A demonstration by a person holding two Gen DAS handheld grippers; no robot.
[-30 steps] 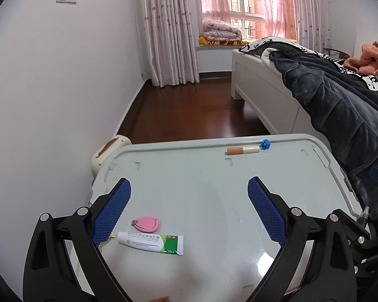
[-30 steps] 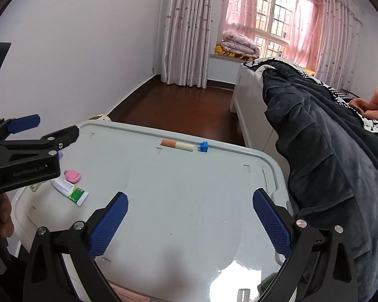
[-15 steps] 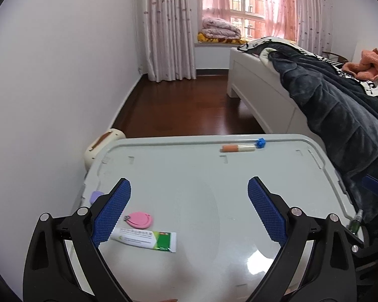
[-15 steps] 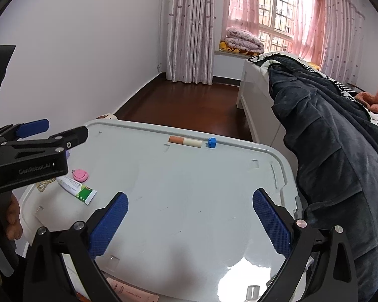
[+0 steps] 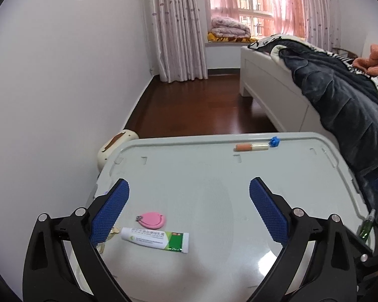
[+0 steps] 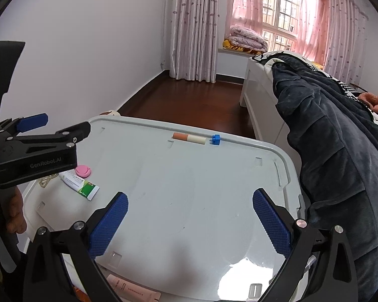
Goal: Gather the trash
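Changes over the last second. Left wrist view: the pink nail clipper [image 5: 152,220] and the ointment tube [image 5: 155,239] lie further right between the claw fingers than half a second ago, and the purple item at the surface's [image 5: 201,181] left edge is now almost hidden behind the left finger pad [image 5: 111,214]. Right wrist view: the left claw [image 6: 60,128] reaches further over the surface, covering part of the clipper.

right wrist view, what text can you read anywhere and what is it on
"GenRobot.AI": on the black body of the left gripper.
White and green ointment tube: printed lines, too small to read.
Pink tube at the bottom edge: print too blurred to read.
No other text.
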